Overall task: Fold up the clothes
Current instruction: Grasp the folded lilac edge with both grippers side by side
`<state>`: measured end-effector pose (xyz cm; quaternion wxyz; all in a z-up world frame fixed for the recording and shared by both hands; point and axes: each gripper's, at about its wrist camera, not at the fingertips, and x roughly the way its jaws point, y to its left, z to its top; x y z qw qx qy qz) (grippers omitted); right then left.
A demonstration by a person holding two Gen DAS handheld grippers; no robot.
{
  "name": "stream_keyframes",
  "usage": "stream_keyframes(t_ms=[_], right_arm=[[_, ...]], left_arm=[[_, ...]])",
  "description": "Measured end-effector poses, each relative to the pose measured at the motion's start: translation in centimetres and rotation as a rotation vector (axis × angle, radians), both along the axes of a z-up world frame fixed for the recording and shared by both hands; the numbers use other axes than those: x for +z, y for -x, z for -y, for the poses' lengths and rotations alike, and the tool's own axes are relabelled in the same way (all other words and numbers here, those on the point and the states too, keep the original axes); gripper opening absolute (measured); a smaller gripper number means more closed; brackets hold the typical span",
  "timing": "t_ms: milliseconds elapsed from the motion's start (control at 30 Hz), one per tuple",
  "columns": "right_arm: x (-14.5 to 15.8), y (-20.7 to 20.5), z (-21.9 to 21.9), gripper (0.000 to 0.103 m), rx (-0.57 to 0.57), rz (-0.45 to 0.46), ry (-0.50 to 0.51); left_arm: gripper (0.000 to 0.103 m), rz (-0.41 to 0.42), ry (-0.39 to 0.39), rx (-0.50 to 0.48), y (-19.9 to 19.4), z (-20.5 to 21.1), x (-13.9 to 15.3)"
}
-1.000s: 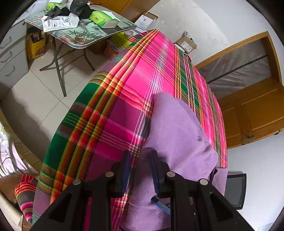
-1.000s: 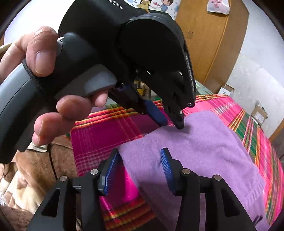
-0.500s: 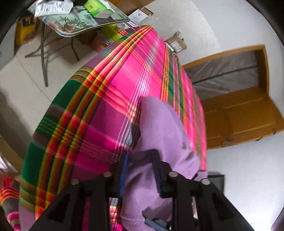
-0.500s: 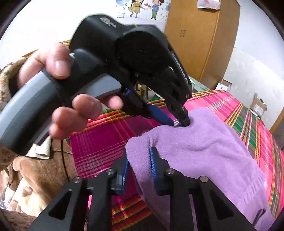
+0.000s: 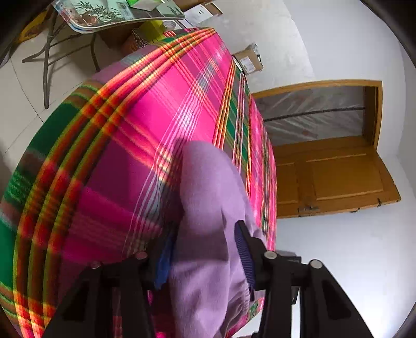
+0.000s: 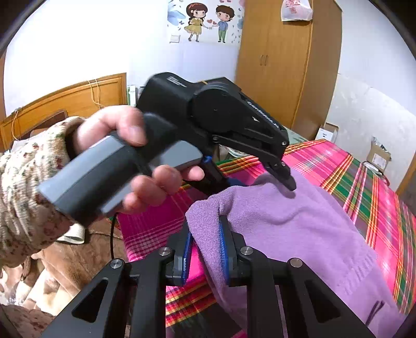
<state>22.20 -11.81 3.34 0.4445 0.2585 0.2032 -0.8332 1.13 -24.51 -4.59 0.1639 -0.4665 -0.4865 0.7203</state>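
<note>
A purple fleece garment (image 5: 208,187) lies on a bed covered by a pink plaid blanket (image 5: 156,130). In the left wrist view my left gripper (image 5: 204,257) stands open, its fingers wide apart with a bunch of the garment bulging between them. The right wrist view shows the left gripper (image 6: 260,182) held in a person's hand (image 6: 145,161), its upper fingertip (image 6: 288,182) resting on the purple garment (image 6: 299,234). My right gripper (image 6: 205,247) is shut on a raised corner of the garment, just below the left one, over the plaid blanket (image 6: 364,187).
A cluttered folding table (image 5: 117,13) and a cardboard box (image 5: 249,61) stand beyond the bed, with a wooden door (image 5: 338,176) to the right. A wardrobe (image 6: 286,65), a headboard (image 6: 78,96) and a brown blanket (image 6: 65,273) also show.
The right gripper closed on the garment's corner and raised it. The left gripper's fingers have spread wider around the cloth, and its camera has swung closer over the bed.
</note>
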Motion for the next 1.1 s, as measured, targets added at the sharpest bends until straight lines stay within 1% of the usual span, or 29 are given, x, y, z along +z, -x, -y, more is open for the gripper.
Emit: stream_keyframes(t_ms=[67, 133, 200, 233, 300, 400, 533, 733, 1100], right_arm=[[0.3, -0.1, -0.4, 0.019, 0.003, 0.001, 0.008], [0.5, -0.3, -0.8, 0.019, 0.003, 0.005, 0.020], [0.5, -0.6, -1.0, 0.019, 0.000, 0.009, 0.032], [0.6, -0.7, -1.2, 0.019, -0.002, 0.011, 0.039], [1.0, -0.6, -1.5, 0.019, -0.007, 0.016, 0.055], [2.1, -1.0, -2.1, 0.019, -0.012, 0.012, 0.082], [3.9, -1.0, -2.4, 0.019, -0.019, -0.008, 0.122], [6.2, -1.8, -4.8, 0.019, -0.045, -0.025, 0.189], [9.3, -3.8, -10.0, 0.019, -0.102, -0.058, 0.287]], left_arm=[[0.038, 0.006, 0.000, 0.019, 0.2, -0.1, 0.2], [0.034, -0.002, -0.004, 0.029, 0.3, -0.4, 0.5], [0.028, -0.020, 0.017, 0.025, 0.5, -0.9, 1.0], [0.026, -0.030, 0.032, 0.023, 0.6, -1.2, 1.4], [0.017, -0.049, 0.053, 0.024, 0.6, -1.3, 2.3], [0.016, -0.064, 0.074, 0.019, 0.6, -2.1, 3.6], [0.016, -0.107, 0.111, 0.003, 0.8, -3.4, 6.3], [0.016, -0.163, 0.148, -0.022, 0.7, -5.5, 9.6], [0.016, -0.228, 0.167, -0.055, 1.3, -10.7, 13.5]])
